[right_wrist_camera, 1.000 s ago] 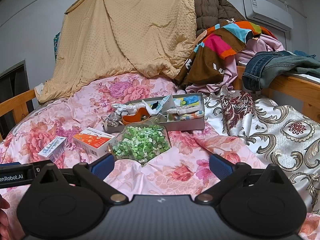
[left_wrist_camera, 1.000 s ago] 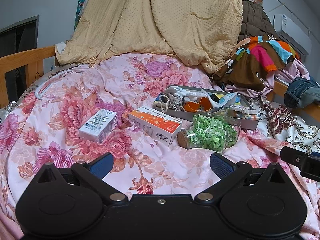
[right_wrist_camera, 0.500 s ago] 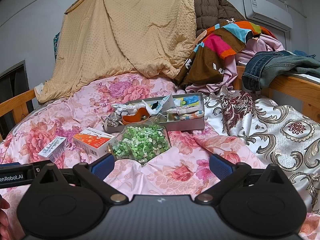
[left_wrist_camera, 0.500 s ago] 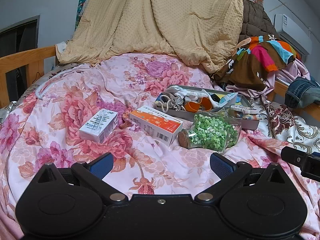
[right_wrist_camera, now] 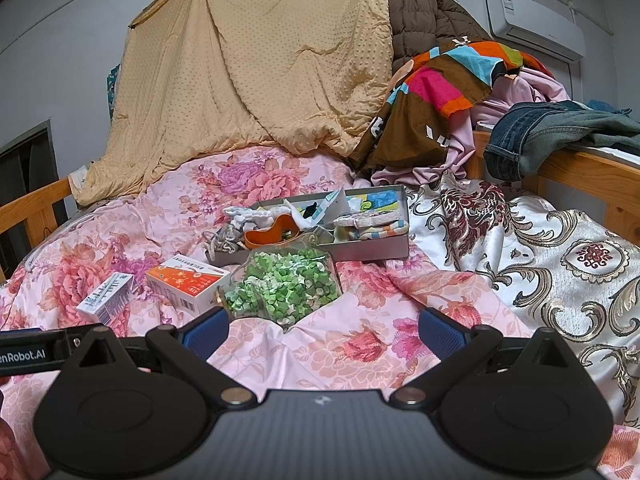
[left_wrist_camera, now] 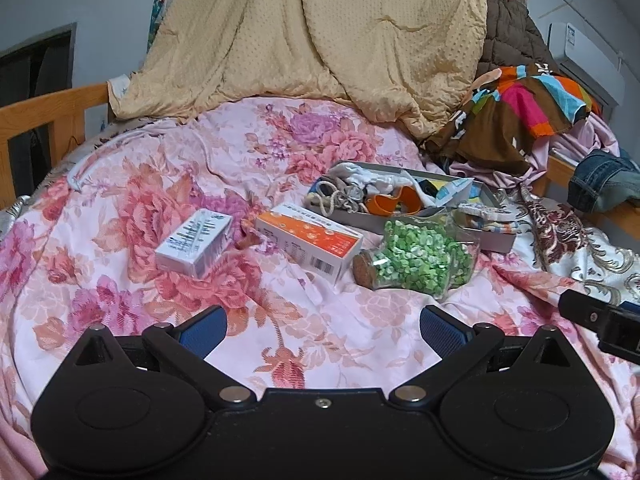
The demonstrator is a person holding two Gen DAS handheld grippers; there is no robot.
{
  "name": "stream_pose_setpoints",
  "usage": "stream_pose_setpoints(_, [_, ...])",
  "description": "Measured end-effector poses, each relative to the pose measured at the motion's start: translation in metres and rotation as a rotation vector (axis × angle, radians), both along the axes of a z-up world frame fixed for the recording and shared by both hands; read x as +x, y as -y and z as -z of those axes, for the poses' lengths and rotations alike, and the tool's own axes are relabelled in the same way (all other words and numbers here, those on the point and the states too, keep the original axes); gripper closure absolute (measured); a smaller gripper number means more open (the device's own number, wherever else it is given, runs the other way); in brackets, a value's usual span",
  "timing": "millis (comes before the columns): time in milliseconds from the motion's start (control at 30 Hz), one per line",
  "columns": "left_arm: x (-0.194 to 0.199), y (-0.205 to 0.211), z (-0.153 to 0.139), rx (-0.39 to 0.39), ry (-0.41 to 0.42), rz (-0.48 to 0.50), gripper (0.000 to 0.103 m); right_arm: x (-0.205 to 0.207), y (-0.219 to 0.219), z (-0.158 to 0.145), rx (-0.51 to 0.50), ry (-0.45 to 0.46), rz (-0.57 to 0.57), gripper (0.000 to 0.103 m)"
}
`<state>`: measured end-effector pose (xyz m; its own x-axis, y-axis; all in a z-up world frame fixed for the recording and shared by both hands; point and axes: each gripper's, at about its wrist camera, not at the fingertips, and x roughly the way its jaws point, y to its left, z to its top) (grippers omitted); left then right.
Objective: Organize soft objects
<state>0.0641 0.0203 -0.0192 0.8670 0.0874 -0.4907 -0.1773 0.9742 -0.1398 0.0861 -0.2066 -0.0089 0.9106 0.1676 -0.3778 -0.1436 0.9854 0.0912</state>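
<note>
A grey tray (left_wrist_camera: 498, 242) (right_wrist_camera: 372, 249) on the floral bed holds socks, a rope bundle (left_wrist_camera: 334, 198), an orange piece (left_wrist_camera: 394, 204) (right_wrist_camera: 276, 232) and folded striped cloth (right_wrist_camera: 372, 226). In front of it lie a glass jar of green bits (left_wrist_camera: 416, 258) (right_wrist_camera: 282, 284), an orange-and-white box (left_wrist_camera: 310, 240) (right_wrist_camera: 188, 280) and a white box (left_wrist_camera: 196, 242) (right_wrist_camera: 106, 298). My left gripper (left_wrist_camera: 322, 326) is open and empty, low over the bed short of the boxes. My right gripper (right_wrist_camera: 324, 328) is open and empty just short of the jar.
A tan quilt (left_wrist_camera: 320, 36) hangs at the back. A pile of clothes (right_wrist_camera: 444, 92) and jeans (right_wrist_camera: 532, 136) sit at the right over a wooden rail (right_wrist_camera: 580, 172). A white and gold patterned cloth (right_wrist_camera: 540, 256) covers the bed's right side. A wooden frame (left_wrist_camera: 44, 108) bounds the left.
The left wrist view has shifted slightly, so the objects sit a little to the right in it. The right gripper has barely moved. Both stay open.
</note>
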Motion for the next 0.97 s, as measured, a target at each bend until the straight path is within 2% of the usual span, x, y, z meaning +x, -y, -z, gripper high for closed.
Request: stream_pose_setpoints(967, [-0.0003,0.0031,-0.0062,-0.022,-0.009,0.019,0.001,-0.0007,0.0026,0.0019,0.000,0.001,0.007,0.000])
